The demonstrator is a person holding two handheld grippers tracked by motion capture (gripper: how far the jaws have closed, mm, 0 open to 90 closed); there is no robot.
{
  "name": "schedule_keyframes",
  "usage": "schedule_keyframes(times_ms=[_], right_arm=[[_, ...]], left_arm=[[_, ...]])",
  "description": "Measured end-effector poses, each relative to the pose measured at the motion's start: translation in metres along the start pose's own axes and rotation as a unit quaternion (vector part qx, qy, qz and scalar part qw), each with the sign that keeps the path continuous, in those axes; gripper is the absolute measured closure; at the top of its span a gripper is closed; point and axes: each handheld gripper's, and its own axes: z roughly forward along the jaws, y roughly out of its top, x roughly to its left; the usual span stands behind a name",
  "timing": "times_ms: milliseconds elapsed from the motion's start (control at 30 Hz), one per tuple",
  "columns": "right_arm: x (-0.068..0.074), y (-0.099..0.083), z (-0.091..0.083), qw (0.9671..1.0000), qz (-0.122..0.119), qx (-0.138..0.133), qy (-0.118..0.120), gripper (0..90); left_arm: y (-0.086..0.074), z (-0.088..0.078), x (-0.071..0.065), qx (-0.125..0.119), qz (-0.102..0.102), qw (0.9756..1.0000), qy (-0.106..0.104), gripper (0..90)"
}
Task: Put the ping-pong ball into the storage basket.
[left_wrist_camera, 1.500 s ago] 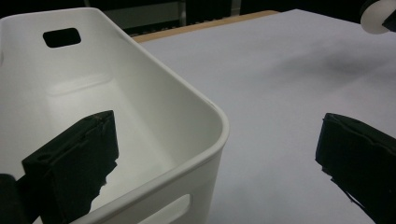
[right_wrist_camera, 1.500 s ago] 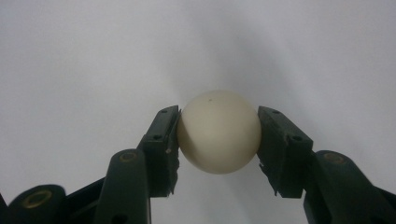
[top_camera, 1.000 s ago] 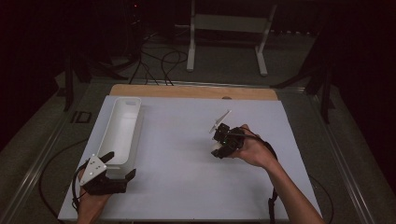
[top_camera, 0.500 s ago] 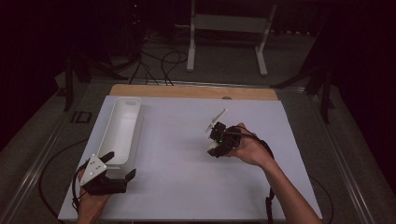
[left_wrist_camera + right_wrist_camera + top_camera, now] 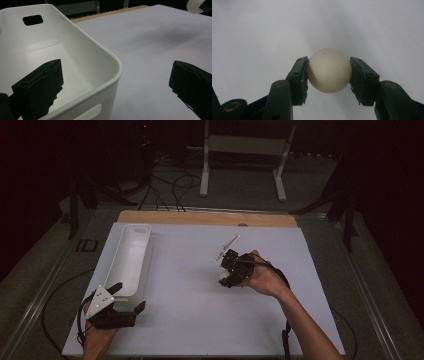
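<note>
A cream-white ball (image 5: 329,70) sits clamped between the two black jaws of my right gripper (image 5: 329,72), above the white table top. From above, that right gripper (image 5: 226,274) is held over the middle of the table, with the ball (image 5: 223,276) showing pale at its tip. My left gripper (image 5: 126,296) stands open at the near end of a long white bin (image 5: 131,257). One of its jaws is inside the bin (image 5: 75,57) and the other outside over the table, straddling the bin's near corner without pressing on it.
The white table top (image 5: 190,270) has a wooden strip (image 5: 205,218) along its far edge. A white metal stand (image 5: 245,145) and cables lie on the dark floor beyond. The right gripper's cable trails along the person's forearm.
The right gripper with the ball has shifted slightly left and toward the near side. The left gripper has stayed at the bin's near end.
</note>
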Motion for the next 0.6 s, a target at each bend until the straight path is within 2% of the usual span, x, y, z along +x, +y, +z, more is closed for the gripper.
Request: schedule_keyframes(times_ms=[600], right_arm=[[0.004,0.012,0.002,0.9999,0.001,-0.011,0.011,50.3]], left_arm=[[0.000,0.000,0.000,0.000,0.000,1.0000,0.000,0.0]])
